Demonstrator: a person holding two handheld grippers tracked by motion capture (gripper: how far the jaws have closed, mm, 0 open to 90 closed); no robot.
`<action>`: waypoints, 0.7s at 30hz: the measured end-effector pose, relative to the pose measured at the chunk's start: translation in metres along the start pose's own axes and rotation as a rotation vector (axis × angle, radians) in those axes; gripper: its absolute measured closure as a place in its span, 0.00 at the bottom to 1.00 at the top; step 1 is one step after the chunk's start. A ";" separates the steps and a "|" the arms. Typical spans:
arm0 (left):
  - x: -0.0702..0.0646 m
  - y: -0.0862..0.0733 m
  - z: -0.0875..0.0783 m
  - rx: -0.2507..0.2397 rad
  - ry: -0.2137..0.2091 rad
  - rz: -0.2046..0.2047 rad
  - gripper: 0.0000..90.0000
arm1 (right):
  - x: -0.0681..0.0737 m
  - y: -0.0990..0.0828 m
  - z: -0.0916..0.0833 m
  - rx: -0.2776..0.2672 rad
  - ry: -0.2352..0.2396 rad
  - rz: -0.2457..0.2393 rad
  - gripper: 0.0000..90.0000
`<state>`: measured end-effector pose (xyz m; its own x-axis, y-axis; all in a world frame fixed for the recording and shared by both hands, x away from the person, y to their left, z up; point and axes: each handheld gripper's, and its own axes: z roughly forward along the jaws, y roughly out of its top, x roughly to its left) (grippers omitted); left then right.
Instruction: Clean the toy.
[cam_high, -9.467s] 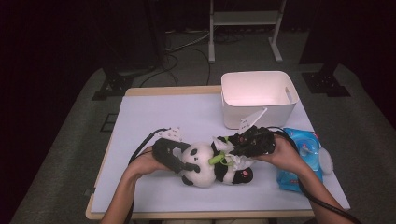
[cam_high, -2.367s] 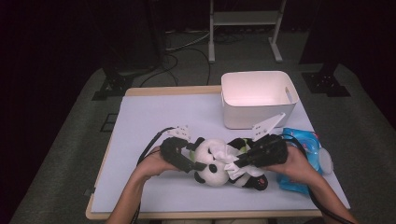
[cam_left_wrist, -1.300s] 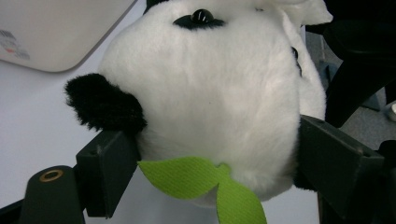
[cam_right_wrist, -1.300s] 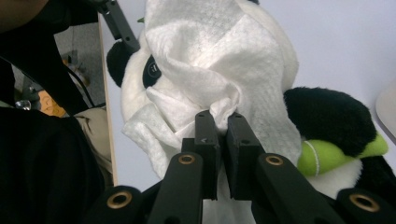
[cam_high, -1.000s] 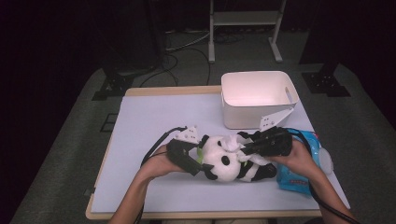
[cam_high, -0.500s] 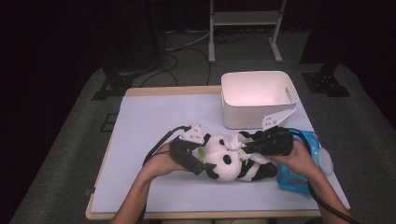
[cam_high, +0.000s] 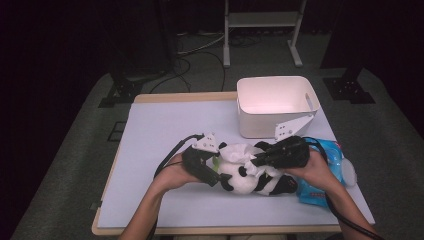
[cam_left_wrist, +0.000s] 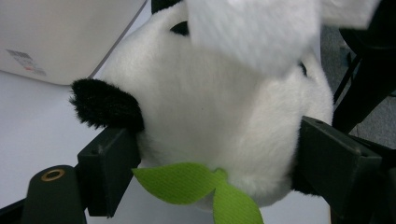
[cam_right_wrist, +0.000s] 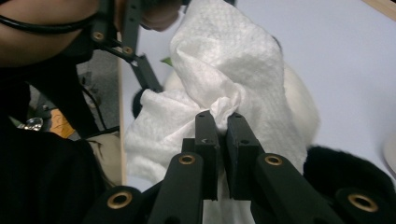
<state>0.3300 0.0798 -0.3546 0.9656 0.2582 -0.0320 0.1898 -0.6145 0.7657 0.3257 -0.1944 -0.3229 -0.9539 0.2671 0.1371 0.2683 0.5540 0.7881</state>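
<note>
My left gripper (cam_high: 212, 176) has its jaws spread wide and pressed on both sides of the toy panda (cam_high: 247, 175), right at its round head. The jaws are flat, black, blocky bars, and the head between them is soft, fuzzy and white. In the left gripper view one fluffy black ear (cam_left_wrist: 106, 106) sits just above one jaw, and two smooth green cloth leaves (cam_left_wrist: 198, 186) hang under the head. My right gripper (cam_high: 256, 161) has its jaws clenched tight on a white wipe (cam_right_wrist: 224, 74). The wipe is thin and crinkly with a tiny bumpy pattern, and it bunches up where the jaws pinch it. It lies draped over the top of the panda's head. The panda lies on its side on the worktop (cam_high: 165, 130), near the front edge, between my two hands. Its body is plump, with black furry arms and legs. The worktop is flat, smooth and pale, with a wooden rim. Just beside my right hand (cam_high: 312, 167) lies a shiny blue pack (cam_high: 332, 160), soft and crinkled. Behind the panda, toward the far right of the worktop, stands a white plastic bin (cam_high: 275, 102) with rounded corners and smooth walls. Black cables trail from both grippers across the worktop.
</note>
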 end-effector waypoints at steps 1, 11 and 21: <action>0.000 0.000 0.000 0.001 0.000 0.002 0.19 | 0.002 0.002 0.001 0.005 0.005 -0.009 0.94; 0.003 -0.001 0.000 -0.009 -0.009 -0.022 0.19 | 0.014 -0.005 0.005 0.064 0.014 -0.048 0.93; 0.001 0.003 0.001 -0.013 0.003 -0.024 0.19 | 0.023 -0.018 0.001 0.109 -0.003 -0.059 0.93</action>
<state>0.3315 0.0775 -0.3535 0.9603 0.2747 -0.0487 0.2103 -0.5982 0.7732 0.2989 -0.1971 -0.3341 -0.9682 0.2332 0.0905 0.2246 0.6513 0.7248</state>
